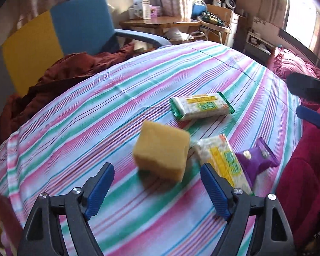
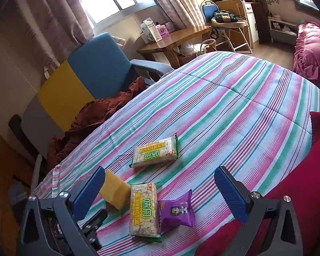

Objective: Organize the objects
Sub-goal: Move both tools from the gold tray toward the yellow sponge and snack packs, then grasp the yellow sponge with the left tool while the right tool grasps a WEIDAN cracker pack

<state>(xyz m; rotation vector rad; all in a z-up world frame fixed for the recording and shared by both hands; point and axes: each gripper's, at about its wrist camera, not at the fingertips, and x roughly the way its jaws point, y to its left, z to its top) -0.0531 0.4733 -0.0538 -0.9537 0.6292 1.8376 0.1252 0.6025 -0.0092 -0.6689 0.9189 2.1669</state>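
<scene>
A: How far along is the tidying, taking the yellow sponge block (image 1: 162,151) as the marker?

B: Partly done, I'd judge. The sponge sits tilted on the striped bedspread (image 1: 117,98), just ahead of the left hand-held gripper (image 1: 157,188), whose jaws are spread wide with nothing between them. No pad touches the sponge.

A: And to the right of the sponge?

B: Touching or nearly touching its right side lies a rice-cracker packet (image 1: 224,162), and against that packet's far edge a purple snack pouch (image 1: 256,160). Those three form a loose cluster, which looks like the gathering spot.

A: Anything still out of place?

B: A second rice-cracker packet (image 1: 200,106) lies apart, beyond the sponge and a little right of it. It likely needs bringing to the group.

A: The other tool?

B: The right hand-held gripper (image 2: 160,198) hangs over the cluster, right of the sponge, jaws spread and empty.

A: So what remains?

B: Probably the stray packet, and perhaps straightening the row; the sponge leans rather than lying flat.
</scene>
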